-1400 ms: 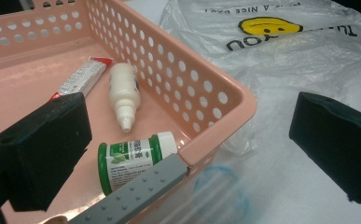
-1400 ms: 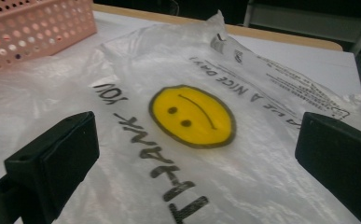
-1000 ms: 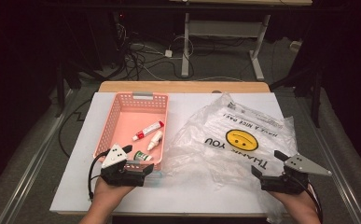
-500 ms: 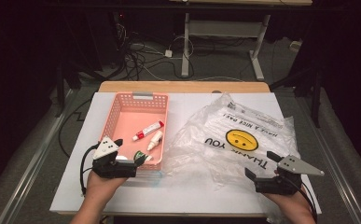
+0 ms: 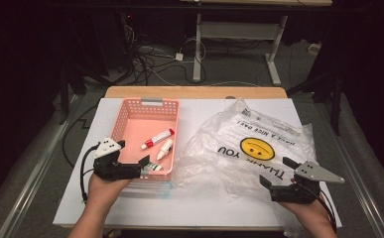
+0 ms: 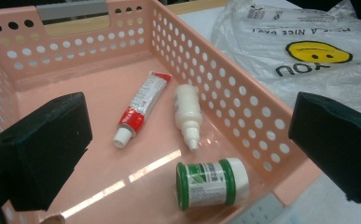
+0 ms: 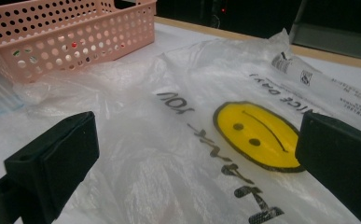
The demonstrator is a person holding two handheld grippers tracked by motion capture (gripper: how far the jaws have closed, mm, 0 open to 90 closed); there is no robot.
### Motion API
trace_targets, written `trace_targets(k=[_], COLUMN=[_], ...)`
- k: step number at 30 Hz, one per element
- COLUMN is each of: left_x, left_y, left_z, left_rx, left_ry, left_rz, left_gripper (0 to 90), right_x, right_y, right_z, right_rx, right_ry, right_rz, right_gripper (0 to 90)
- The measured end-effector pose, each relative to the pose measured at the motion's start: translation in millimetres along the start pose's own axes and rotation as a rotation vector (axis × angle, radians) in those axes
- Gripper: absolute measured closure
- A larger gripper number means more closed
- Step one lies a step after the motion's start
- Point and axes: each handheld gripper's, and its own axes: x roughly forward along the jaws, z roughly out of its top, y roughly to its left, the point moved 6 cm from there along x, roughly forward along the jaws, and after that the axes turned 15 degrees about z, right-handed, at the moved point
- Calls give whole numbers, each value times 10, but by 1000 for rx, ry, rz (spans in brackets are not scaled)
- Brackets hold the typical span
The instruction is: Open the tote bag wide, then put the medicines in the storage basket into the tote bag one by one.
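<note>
Left tongs (image 6: 183, 140) gape wide over the perforated pink plastic basket (image 6: 243, 98), above a squat green-lidded jar (image 6: 211, 183), a tube and a dropper bottle. Right tongs (image 7: 192, 158) wide over crinkly clear smiley bag (image 7: 206, 140) on the worktop.

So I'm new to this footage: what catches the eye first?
The pink basket at left, holding a red tube, a white bottle and a green-capped jar. At right, the clear bag with its yellow smiley. Both grippers hover open nearby.
</note>
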Motion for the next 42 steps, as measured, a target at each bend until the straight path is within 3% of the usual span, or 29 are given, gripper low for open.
trace_targets(k=[9,16,20,33,42], left_x=[211,300,372,738,823], left_y=[45,130,179,252,284], left_z=[160,355,454,509,476], left_rx=[-6,8,-15,-3,-4], left_ry=[20,19,32,141,180], left_rz=[-7,28,21,0,8], left_gripper=[0,0,0,8,10], right_x=[153,181,190,138,107], right_y=[-53,-24,-9,44,36], right_z=[97,53,37,32,-31], right_rx=[-10,-19,-34,-36,-35], right_ry=[24,13,21,11,36], right_rz=[2,17,14,28,34], right_gripper=[0,0,0,0,17])
